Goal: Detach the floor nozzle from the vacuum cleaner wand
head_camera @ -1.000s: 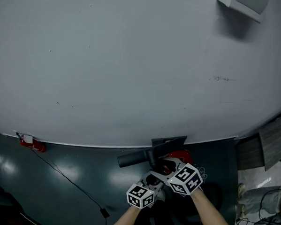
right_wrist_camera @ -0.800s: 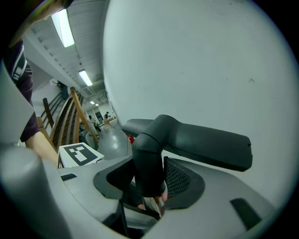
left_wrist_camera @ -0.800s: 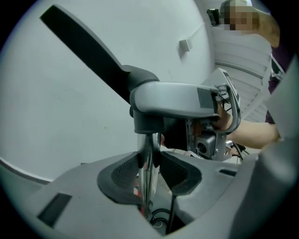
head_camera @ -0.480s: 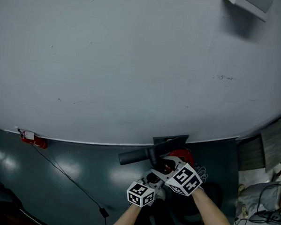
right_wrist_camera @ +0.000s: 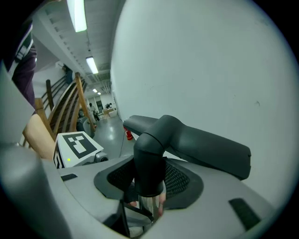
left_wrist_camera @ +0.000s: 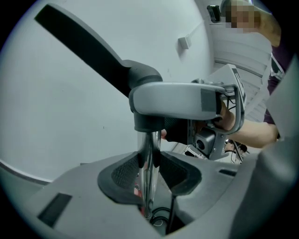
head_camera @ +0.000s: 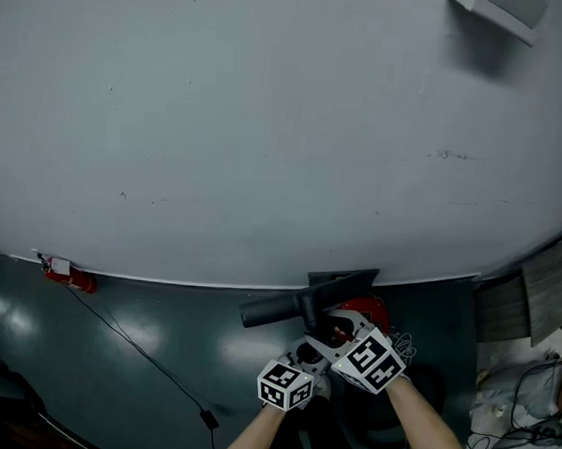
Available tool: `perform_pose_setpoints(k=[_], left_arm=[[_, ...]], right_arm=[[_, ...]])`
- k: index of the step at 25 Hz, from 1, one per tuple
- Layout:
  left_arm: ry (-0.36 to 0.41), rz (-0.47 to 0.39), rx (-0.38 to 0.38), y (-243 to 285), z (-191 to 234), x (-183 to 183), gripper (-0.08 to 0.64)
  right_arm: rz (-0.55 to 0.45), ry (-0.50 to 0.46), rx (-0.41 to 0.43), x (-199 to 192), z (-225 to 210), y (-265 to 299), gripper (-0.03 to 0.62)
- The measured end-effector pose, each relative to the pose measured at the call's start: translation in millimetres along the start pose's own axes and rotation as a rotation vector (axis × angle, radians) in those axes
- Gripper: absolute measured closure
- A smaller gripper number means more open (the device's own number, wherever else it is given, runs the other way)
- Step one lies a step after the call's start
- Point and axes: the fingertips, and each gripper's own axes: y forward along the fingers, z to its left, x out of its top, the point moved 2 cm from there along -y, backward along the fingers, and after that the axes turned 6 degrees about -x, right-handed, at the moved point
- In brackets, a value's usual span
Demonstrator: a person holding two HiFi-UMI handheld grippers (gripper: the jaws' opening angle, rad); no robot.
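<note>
The black floor nozzle [head_camera: 286, 308] lies against the foot of the white wall, joined to a chrome wand [left_wrist_camera: 148, 182]. My left gripper [left_wrist_camera: 148, 163] is shut on the chrome wand just below the black collar. The nozzle head [left_wrist_camera: 79, 42] runs away to the upper left in that view. My right gripper [right_wrist_camera: 149, 179] is closed round the black nozzle neck [right_wrist_camera: 150, 163], with the wand [right_wrist_camera: 150, 206] showing under it and the nozzle head [right_wrist_camera: 205, 147] stretching right. In the head view both grippers, left [head_camera: 304, 351] and right [head_camera: 330, 330], meet at the joint.
A red vacuum body [head_camera: 370, 311] sits just behind the right gripper. A small red object [head_camera: 70, 276] with a black cable [head_camera: 142, 357] lies at the wall's foot to the left. Clutter and cables [head_camera: 525, 410] fill the floor at right.
Both grippers stay at the nozzle joint. The right gripper's marker cube has rolled a little. The nozzle has kept its place.
</note>
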Motion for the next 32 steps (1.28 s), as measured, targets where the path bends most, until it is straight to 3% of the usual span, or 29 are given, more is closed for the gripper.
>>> perform_pose_setpoints(k=[2, 6, 10, 15, 19, 23, 27, 32], left_arm=[[0.001, 0.004, 0.001, 0, 0, 0, 0.422], [0.006, 0.013, -0.001, 1, -1, 0, 0.422], [0.012, 0.013, -0.005, 3, -3, 2, 0.422], [-0.004, 0.005, 0.010, 0, 2, -1, 0.422], [-0.004, 0.013, 0.013, -1, 3, -1, 0.422], [-0.009, 0.012, 0.022, -3, 0, -1, 0.422], [-0.003, -0.024, 0.021, -10, -1, 18, 0.378], [0.010, -0.113, 0.035, -36, -8, 68, 0.370]], right_arm=[[-0.001, -0.037, -0.004, -1, 2, 0, 0.405], [-0.012, 0.032, 0.018, 1, -2, -1, 0.405], [-0.015, 0.036, 0.012, 1, -4, -4, 0.405], [-0.078, 0.251, 0.053, 12, -17, -9, 0.405], [-0.096, 0.106, 0.008, 31, -17, -16, 0.405], [-0.147, 0.146, 0.007, 43, -18, -24, 0.405], [-0.216, 0.208, 0.010, 58, -28, -33, 0.405], [-0.350, 0.277, -0.021, 84, -38, -62, 0.405]])
